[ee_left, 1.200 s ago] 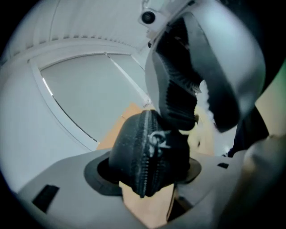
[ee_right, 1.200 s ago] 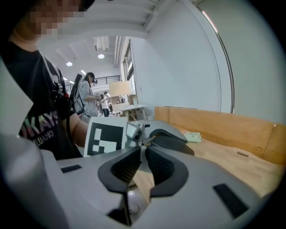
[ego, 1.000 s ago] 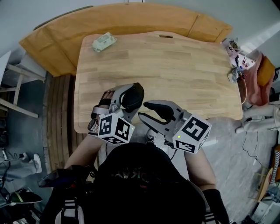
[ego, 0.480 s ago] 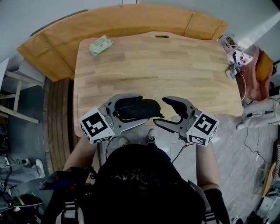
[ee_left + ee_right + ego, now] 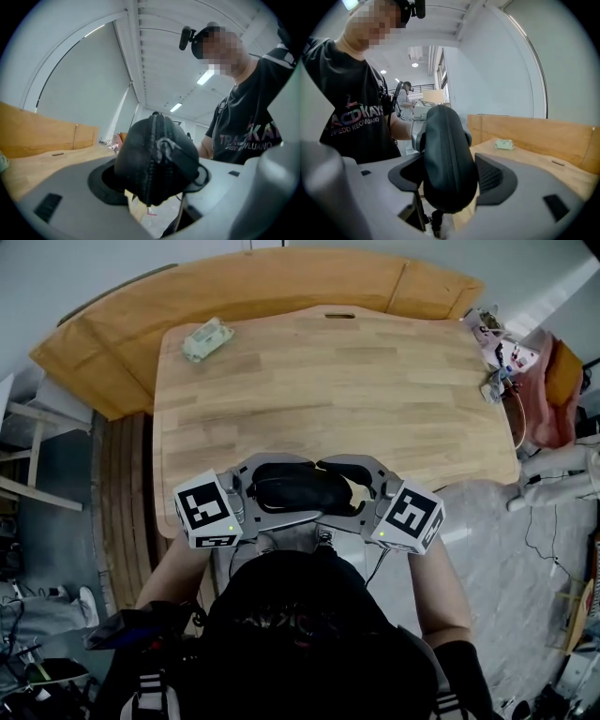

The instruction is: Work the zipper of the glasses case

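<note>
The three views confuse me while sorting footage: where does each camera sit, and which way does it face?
Head view: on the person's head, facing down at the light wooden table; shows arms, left gripper, right gripper.
Left gripper view: on that gripper, looking along jaws clamped on the black oval zippered glasses case; black T-shirt behind.
Right gripper view: on that gripper; its jaws, having just been opening, stand round the case's other end; T-shirt behind.
Shared: the case, in all three.

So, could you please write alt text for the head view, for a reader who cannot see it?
A black oval zipped glasses case is held by the left gripper near the front edge of a light wooden table. The right gripper, whose jaws have just been opening, has the case's other end between them, not gripped.
</note>
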Available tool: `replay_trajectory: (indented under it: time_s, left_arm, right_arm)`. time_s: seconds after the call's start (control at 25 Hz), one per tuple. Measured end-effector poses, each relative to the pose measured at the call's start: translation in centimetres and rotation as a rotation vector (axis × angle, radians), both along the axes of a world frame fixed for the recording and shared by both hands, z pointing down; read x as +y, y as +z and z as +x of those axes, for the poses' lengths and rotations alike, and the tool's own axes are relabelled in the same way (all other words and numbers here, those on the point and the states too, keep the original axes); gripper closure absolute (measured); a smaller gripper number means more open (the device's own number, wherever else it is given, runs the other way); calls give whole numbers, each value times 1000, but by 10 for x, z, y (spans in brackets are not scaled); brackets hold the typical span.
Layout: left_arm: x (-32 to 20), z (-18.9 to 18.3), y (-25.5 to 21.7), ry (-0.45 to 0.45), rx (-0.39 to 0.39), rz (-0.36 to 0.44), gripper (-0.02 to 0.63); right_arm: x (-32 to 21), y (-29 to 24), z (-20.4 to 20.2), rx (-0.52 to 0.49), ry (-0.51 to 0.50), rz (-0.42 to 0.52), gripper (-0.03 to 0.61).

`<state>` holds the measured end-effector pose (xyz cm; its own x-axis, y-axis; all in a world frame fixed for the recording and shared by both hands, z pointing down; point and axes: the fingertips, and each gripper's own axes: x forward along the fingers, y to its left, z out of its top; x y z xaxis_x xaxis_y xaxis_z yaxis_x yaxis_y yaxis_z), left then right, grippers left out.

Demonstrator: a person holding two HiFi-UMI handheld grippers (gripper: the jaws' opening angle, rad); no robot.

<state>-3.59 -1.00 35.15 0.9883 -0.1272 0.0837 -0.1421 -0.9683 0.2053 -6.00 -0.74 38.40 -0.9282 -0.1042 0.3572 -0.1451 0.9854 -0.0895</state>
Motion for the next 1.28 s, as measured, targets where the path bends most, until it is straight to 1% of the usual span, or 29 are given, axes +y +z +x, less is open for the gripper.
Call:
replay_trajectory:
  time_s: [0.04, 0.2, 0.32, 0.56, 0.64, 0.76, 0.84, 0.88, 0.96, 1.04, 1.08, 1.16, 1.2, 1.28]
  left_arm:
    - [-1, 1, 2, -1, -5, -3, 325]
    - [-5, 5, 5, -6, 6, -33, 324]
    - [-13, 9, 10, -24, 10, -56, 311]
    - [-23, 20, 21, -40, -2, -83, 301]
    - [-32, 21, 24, -70, 7, -99, 301]
    - [-52, 19, 32, -153, -2, -136, 301]
    - [-63, 20, 43, -205, -44, -163, 310]
    - [-67, 22, 50, -228, -75, -171, 336]
    - [-76, 25, 65, -287, -154, -181, 416]
    - [-85, 27, 83, -356, -244, -189, 549]
    - [-89, 29, 91, -383, -287, -189, 580]
    - [-91, 35, 103, -417, -359, -172, 592]
    - [-91, 39, 107, -426, -387, -158, 594]
    - [-87, 45, 115, -435, -438, -137, 595]
  right_arm:
    - [1, 3, 1, 15, -3, 15, 267]
    - [-2, 3, 8, -8, 31, 24, 275]
    - [-7, 3, 21, 2, 33, 59, 281]
    - [-12, 6, 53, 20, 56, 83, 285]
    - [-19, 9, 66, 35, 85, 101, 285]
    - [-36, 13, 95, 52, 167, 131, 287]
    - [-55, 19, 118, 63, 276, 151, 287]
    - [-66, 25, 130, 79, 345, 159, 287]
    - [-89, 42, 152, 127, 476, 175, 287]
    - [-112, 60, 170, 167, 591, 203, 288]
    - [-125, 68, 179, 187, 639, 225, 287]
    - [-149, 87, 197, 241, 714, 272, 288]
    - [-161, 97, 206, 284, 739, 304, 288]
    - [-184, 121, 219, 389, 754, 374, 287]
